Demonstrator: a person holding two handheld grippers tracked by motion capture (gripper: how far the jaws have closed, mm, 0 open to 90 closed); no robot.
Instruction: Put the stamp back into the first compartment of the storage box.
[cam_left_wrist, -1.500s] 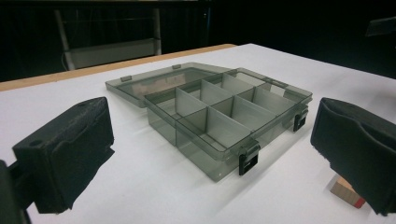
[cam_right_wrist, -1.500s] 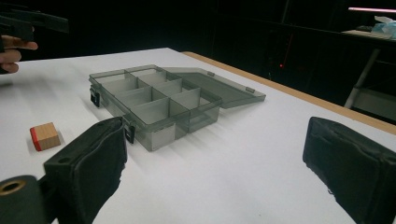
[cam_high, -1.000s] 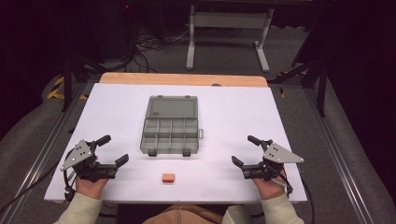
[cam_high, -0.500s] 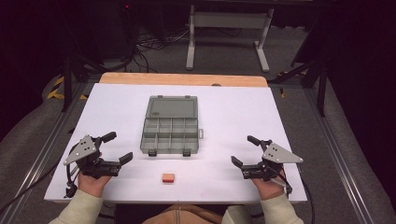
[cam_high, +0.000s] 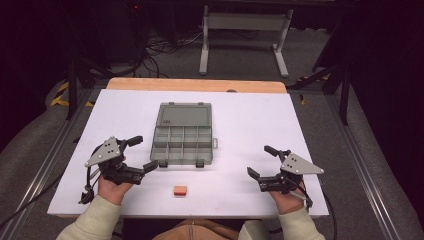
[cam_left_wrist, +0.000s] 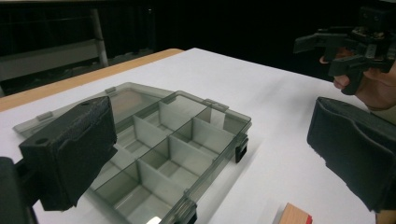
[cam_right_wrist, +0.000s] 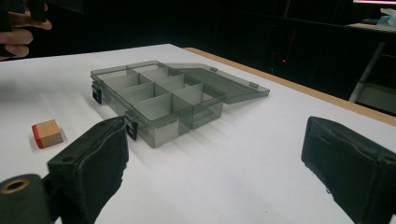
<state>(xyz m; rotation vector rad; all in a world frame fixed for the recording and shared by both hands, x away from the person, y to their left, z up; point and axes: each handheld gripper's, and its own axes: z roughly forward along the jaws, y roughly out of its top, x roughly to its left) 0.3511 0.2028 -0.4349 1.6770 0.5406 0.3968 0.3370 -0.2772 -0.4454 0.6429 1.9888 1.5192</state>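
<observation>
A grey see-through compartment box (cam_high: 183, 134) lies open in the middle of the white table (cam_high: 250, 120), its lid folded flat on the far side. All its compartments (cam_left_wrist: 154, 149) look empty. A small wooden block with a red side (cam_high: 180, 190) rests near the front edge, just before the box. My left gripper (cam_high: 143, 153) is held open right beside the box's front left corner. My right gripper (cam_high: 261, 161) is open too, well to the right of the box, with nothing between its pads (cam_right_wrist: 93, 158). The block (cam_right_wrist: 46, 133) lies left of the box (cam_right_wrist: 159, 100) in the right gripper view.
A wooden strip (cam_high: 195, 85) runs along the table's far edge. Beyond it stand a metal frame (cam_high: 245, 30) and cables on a dark floor. Bare white tabletop surrounds the box on both sides. The other hand's gripper (cam_left_wrist: 345, 46) shows far off in the left gripper view.
My left gripper has moved right and a little forward, closing in on the box's front left corner. The right gripper, box and block have stayed put.
</observation>
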